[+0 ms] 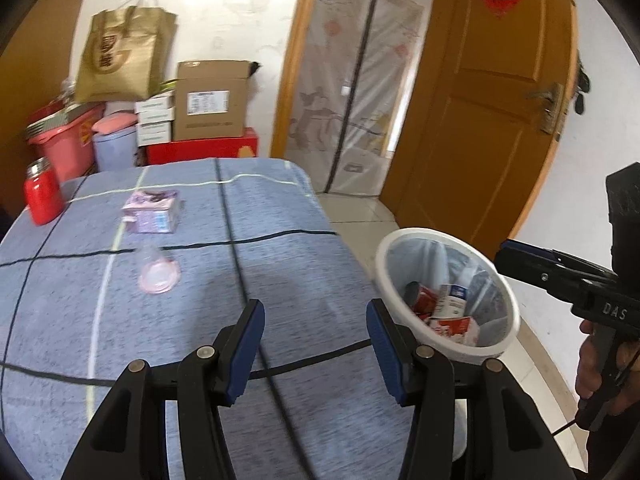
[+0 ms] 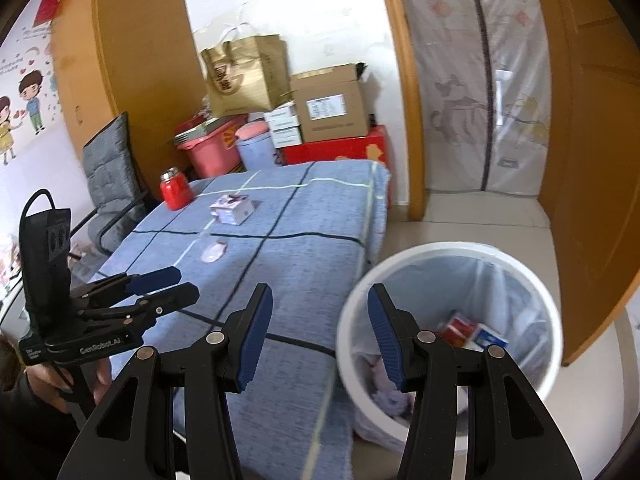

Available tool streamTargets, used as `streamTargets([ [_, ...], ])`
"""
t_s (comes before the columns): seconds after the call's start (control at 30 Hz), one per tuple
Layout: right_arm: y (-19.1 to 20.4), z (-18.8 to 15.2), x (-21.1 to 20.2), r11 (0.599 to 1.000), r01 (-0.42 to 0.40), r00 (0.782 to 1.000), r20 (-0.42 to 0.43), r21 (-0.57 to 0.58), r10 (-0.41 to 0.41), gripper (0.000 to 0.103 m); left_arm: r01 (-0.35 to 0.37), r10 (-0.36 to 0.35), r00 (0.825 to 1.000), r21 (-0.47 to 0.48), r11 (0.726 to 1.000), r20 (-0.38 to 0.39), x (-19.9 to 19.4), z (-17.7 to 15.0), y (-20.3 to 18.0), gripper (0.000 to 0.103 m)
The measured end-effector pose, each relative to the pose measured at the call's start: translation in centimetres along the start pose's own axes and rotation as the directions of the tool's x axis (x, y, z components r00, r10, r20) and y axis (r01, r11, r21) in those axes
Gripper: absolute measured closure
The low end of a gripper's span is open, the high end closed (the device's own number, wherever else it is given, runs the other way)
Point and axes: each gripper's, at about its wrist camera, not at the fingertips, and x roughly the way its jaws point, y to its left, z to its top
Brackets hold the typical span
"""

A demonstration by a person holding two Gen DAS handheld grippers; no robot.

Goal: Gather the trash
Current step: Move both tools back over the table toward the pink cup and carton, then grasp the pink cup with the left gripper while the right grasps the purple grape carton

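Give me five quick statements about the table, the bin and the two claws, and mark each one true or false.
1. The left claw is open with nothing between its pads. True.
2. The white trash bin is empty. False: it already holds red and white cartons and other packaging.
3. A red jar stands on the blue checked tablecloth. True.
4. The right claw is clamped on the purple carton. False: it is open and holds nothing; the carton lies farther back on the table.
5. The clear plastic cup lies on the floor beside the bin. False: it lies on the tablecloth, nearer than the purple carton.
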Motion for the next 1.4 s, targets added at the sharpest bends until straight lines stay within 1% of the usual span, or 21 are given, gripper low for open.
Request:
streamTargets([
  [0.2, 1.7, 0.4, 1.9, 0.999, -0.037, 0.999, -0.022, -0.027, 0.036, 0.052, -0.074, 0.074, 0.997, -0.052, 0.996, 0.004, -0.5, 0.0, 3.7, 0.050],
  [0.4, 3.0, 0.9, 3.6, 0.997, -0.062, 0.997, -0.036, -0.051, 0.061, 0.052, -0.143, 0.145, 0.989, -0.103, 0.984, 0.006, -0.1, 0.7, 7.1, 0.050],
  [0.5, 3.3, 1.3, 4.3, 0.996, -0.069, 0.997, -0.042, -0.056, 0.067, 0.052, -0.174, 0.175, 0.985, -0.112, 0.978, -0.002, 0.6, 1.3, 8.5, 0.050],
  [0.7, 3.9, 2.1, 6.1, 0.994, -0.083, 0.995, -0.056, -0.069, 0.079, 0.052, -0.204, 0.200, 0.979, -0.135, 0.970, -0.041, 3.5, 2.1, 11.0, 0.050],
  [1.0, 4.2, 3.1, 8.5, 0.992, -0.091, 0.993, -0.084, -0.086, 0.084, 0.052, -0.206, 0.192, 0.976, -0.148, 0.967, -0.099, 7.9, 2.7, 13.2, 0.050],
  [1.03, 4.2, 3.1, 8.8, 0.992, -0.091, 0.993, -0.087, -0.088, 0.084, 0.052, -0.203, 0.189, 0.977, -0.146, 0.968, -0.103, 8.2, 2.8, 13.3, 0.053],
  [1.07, 4.2, 3.2, 9.0, 0.992, -0.091, 0.992, -0.090, -0.088, 0.084, 0.052, -0.194, 0.180, 0.978, -0.144, 0.970, -0.106, 8.6, 2.8, 13.3, 0.060],
  [1.17, 4.2, 3.5, 9.7, 0.991, -0.093, 0.992, -0.097, -0.092, 0.084, 0.052, -0.190, 0.174, 0.977, -0.137, 0.972, -0.123, 9.5, 3.0, 13.3, 0.072],
  [1.2, 4.3, 3.5, 9.9, 0.991, -0.093, 0.992, -0.099, -0.093, 0.084, 0.052, -0.186, 0.169, 0.978, -0.136, 0.973, -0.123, 9.6, 3.0, 13.4, 0.073],
  [1.4, 4.8, 3.9, 10.8, 0.990, -0.099, 0.990, -0.110, -0.099, 0.088, 0.052, -0.155, 0.142, 0.985, -0.137, 0.978, -0.102, 9.2, 3.0, 13.4, 0.074],
])
